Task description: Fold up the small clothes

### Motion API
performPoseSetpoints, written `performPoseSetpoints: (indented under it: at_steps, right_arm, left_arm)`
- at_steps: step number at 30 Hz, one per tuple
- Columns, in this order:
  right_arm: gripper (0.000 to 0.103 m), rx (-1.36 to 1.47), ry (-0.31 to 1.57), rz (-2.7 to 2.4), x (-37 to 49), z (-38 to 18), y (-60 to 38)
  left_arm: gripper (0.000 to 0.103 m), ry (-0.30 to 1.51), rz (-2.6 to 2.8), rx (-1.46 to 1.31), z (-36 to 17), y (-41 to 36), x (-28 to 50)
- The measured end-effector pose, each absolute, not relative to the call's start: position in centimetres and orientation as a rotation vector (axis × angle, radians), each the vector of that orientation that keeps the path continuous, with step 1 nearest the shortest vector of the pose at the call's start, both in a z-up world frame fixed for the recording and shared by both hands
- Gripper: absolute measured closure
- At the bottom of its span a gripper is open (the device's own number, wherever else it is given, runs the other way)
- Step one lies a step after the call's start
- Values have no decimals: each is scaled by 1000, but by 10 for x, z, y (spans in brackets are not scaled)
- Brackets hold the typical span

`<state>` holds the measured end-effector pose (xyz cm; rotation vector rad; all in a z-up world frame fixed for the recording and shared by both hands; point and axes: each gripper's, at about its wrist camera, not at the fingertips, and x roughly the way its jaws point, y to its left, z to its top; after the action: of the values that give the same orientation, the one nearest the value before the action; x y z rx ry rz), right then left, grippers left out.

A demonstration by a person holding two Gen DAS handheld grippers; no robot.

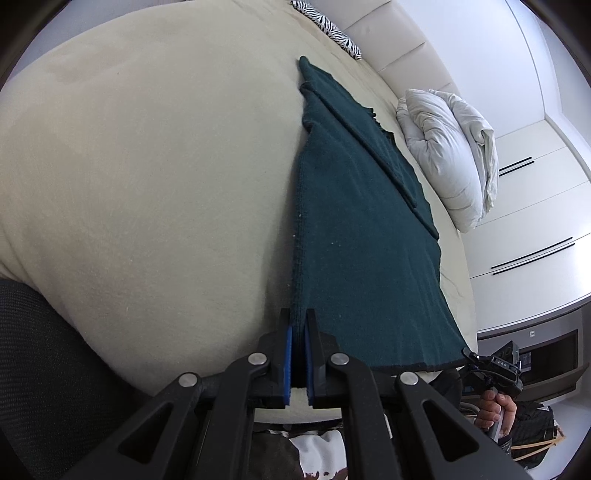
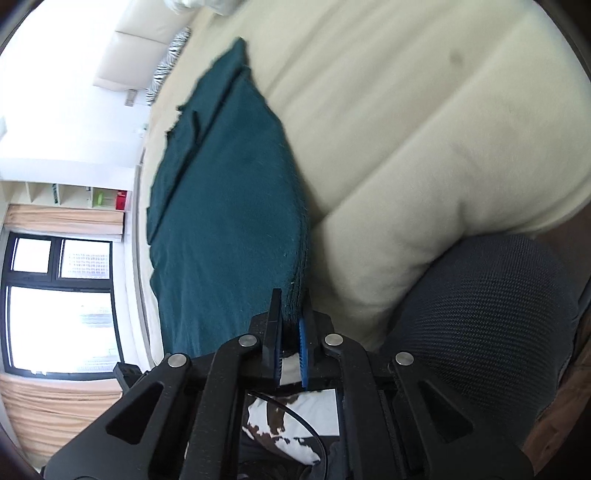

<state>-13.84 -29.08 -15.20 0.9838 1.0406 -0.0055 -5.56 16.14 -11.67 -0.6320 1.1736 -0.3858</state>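
A dark teal garment lies stretched out along the cream bed, with a folded strip along its far side. My left gripper is shut on the garment's near corner, cloth pinched between the blue pads. My right gripper is shut on the other near corner of the same teal garment. The right gripper and the hand holding it also show in the left wrist view at the garment's far near-edge corner. The near hem is held taut between both grippers.
A white pillow and a zebra-print cushion lie at the head of the bed. White wardrobe doors stand beyond it. A dark mesh chair is beside the bed's edge. A window is at the left.
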Motion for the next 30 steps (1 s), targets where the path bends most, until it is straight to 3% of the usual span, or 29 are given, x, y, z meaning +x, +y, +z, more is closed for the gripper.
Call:
performPoseSetpoints:
  at_steps: [18, 30]
  right_arm:
    - [98, 969, 887, 86, -132, -94, -276]
    - [98, 998, 724, 141, -61, -44, -283]
  left_arm:
    - [97, 1057, -486, -757, -68, 159, -43]
    - [97, 920, -564, -914, -25, 158, 32]
